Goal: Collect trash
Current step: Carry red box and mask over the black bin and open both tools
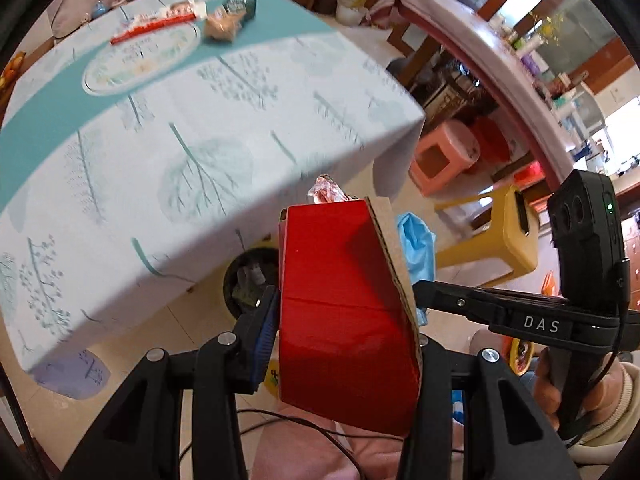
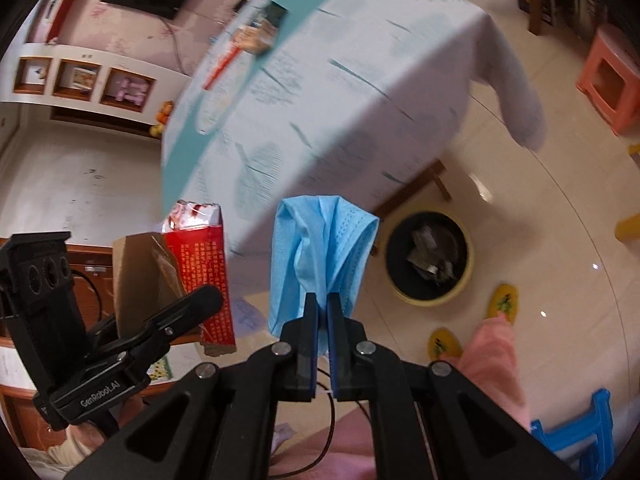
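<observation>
Red cardboard fills the middle of the left wrist view: a torn red carton (image 1: 344, 312) is clamped between the fingers of the left gripper (image 1: 344, 320), with crumpled foil-like wrapping poking from its open far end. The same carton is seen in the right wrist view at the left, held up beside the worktop edge.

A blue face mask (image 2: 320, 256) is pinched in the right gripper (image 2: 323, 308), whose jaws are clenched tight on the lower folds so that the rest of the mask stands up above the fingertips. In the left wrist view the mask shows as a blue scrap just right of the carton, with the right gripper reaching in from the right.

Both items are held off the near edge of the worktop (image 1: 192, 152), which is covered by a pale cloth printed with leaves and a teal band. On its far part a red and white wrapper (image 1: 156, 26) and a small bagged snack (image 1: 222, 26) are left lying.

A round bin (image 2: 430, 258) with a black liner stands on the tiled floor to the right of the mask, already holding some scraps. A pink stool (image 1: 444, 156) and a yellow stool (image 1: 500, 232) stand further right.
</observation>
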`<state>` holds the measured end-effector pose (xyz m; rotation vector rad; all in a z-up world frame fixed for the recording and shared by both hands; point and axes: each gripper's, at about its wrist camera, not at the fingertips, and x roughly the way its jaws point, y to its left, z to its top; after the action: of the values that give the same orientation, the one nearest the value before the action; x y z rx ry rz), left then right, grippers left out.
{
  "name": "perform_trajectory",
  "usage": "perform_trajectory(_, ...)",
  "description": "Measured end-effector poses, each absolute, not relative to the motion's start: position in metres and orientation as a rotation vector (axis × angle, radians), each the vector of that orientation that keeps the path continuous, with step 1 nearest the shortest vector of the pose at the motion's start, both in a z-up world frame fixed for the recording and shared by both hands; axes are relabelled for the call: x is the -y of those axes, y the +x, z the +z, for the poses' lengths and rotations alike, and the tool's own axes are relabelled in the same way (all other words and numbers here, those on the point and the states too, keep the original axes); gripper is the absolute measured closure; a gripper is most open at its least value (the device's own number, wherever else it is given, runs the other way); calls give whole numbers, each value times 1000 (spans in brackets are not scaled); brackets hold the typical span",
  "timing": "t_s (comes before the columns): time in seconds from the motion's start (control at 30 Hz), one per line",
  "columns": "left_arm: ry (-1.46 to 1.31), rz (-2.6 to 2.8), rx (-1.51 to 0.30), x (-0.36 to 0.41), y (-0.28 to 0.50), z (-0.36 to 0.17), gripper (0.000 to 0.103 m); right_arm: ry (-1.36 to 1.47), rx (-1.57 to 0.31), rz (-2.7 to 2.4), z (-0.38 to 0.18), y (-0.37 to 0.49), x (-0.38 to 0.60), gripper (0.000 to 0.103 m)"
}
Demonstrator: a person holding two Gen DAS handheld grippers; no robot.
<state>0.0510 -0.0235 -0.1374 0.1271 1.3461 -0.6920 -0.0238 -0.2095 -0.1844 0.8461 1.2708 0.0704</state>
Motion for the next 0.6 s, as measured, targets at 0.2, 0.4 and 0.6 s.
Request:
perform_trajectory(0.2, 210, -647, -1359, 38, 35, -207, 61, 885, -1353, 5, -263, -31, 217, 99)
perform_trajectory(0.4, 253, -583, -1333, 50, 31, -294, 59, 848, -1401, -19, -354, -19, 223, 99)
perform_trajectory(0.6, 272, -532, -1316, 61, 43, -390, 57, 784, -1450, -1, -443, 9, 221, 99)
